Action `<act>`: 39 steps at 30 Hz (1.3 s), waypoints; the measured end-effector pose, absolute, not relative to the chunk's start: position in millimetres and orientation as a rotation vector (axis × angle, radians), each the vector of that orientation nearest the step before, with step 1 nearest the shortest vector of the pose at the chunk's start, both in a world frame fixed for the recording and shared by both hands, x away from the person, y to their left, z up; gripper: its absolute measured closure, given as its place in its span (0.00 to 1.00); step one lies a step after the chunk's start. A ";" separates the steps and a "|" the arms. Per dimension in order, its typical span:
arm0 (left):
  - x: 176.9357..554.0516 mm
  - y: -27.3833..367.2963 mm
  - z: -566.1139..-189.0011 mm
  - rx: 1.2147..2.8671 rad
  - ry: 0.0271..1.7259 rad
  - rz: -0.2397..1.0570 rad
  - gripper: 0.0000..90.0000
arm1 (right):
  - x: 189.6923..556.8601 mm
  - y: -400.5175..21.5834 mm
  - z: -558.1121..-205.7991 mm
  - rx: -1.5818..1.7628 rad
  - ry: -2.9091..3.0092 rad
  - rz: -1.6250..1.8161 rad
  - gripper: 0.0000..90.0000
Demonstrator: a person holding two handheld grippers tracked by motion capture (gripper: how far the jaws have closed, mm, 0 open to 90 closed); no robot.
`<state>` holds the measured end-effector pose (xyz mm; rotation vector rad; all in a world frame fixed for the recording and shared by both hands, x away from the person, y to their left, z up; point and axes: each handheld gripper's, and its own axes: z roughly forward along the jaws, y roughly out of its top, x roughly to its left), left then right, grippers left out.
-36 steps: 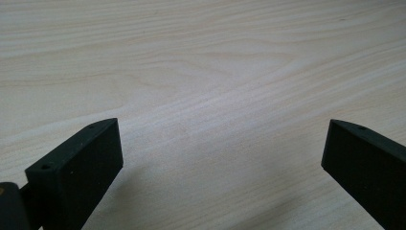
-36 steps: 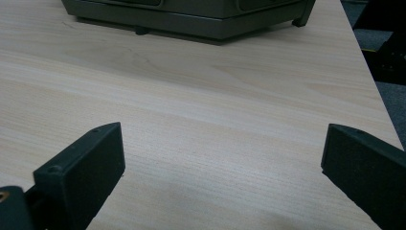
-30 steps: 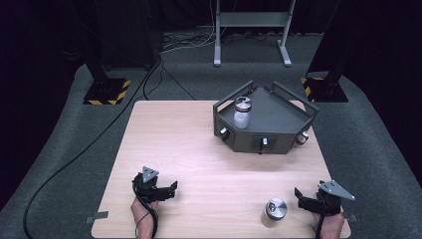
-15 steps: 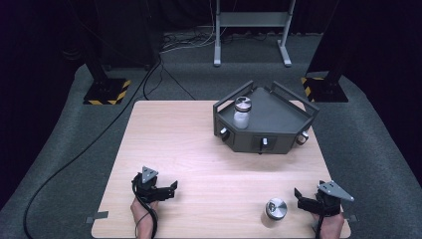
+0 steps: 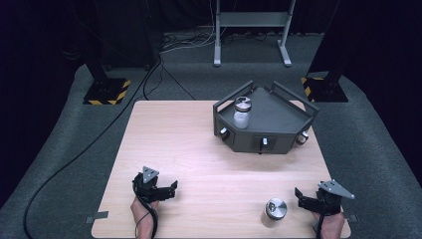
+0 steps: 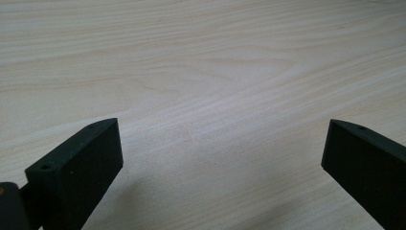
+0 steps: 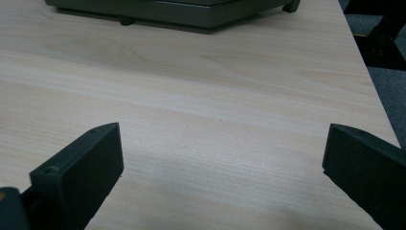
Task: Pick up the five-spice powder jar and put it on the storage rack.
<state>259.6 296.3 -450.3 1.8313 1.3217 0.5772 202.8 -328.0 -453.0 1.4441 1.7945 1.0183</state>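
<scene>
Resting spread wide on table (image 5: pixel 209 164): right gripper (image 5: pixel 306 196), jar (image 5: pixel 274 211) just beside it (untouched); left gripper (image 5: pixel 166 188) likewise spread.

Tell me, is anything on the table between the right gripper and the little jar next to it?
No. Only bare wooden table lies between the right gripper and the silver-lidded jar. Its jaws stand wide open, holding nothing.
</scene>
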 end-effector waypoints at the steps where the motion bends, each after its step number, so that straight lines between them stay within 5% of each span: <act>1: 259.6 295.8 -450.0 1.833 1.323 0.579 0.00 | 203.0 -327.7 -452.6 1.451 1.791 1.015 0.00; 9: 256.5 302.0 -453.4 1.793 1.314 0.571 0.00 | 196.9 -309.5 -445.2 1.491 1.786 0.884 0.00; 39: 256.6 304.3 -454.4 1.780 1.313 0.562 0.00 | 55.0 -231.8 -408.4 1.383 1.674 1.028 0.00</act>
